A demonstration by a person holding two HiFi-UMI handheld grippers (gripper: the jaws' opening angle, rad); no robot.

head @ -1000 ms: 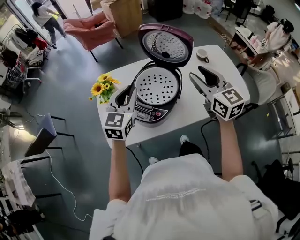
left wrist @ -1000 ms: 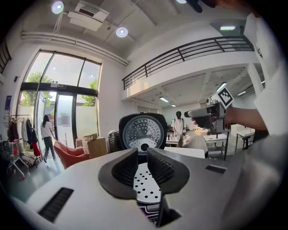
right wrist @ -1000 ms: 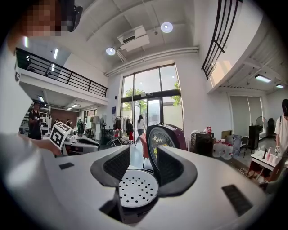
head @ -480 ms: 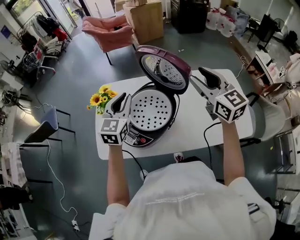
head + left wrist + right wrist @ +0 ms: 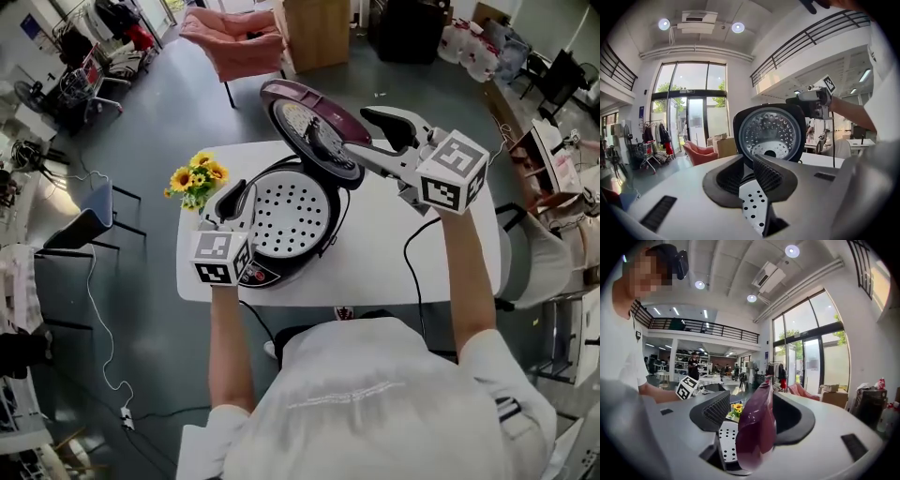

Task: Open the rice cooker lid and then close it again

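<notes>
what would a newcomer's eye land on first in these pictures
The rice cooker in the middle of the white table stands wide open, its maroon lid tilted up behind the perforated tray. The right gripper reaches in from the right with the lid's edge between its jaws, which have just been opening. A bunch of sunflowers sits at the table's left edge.

No lettering or number is legible in any view. The rice cooker carries print on its front, too small to read.
</notes>
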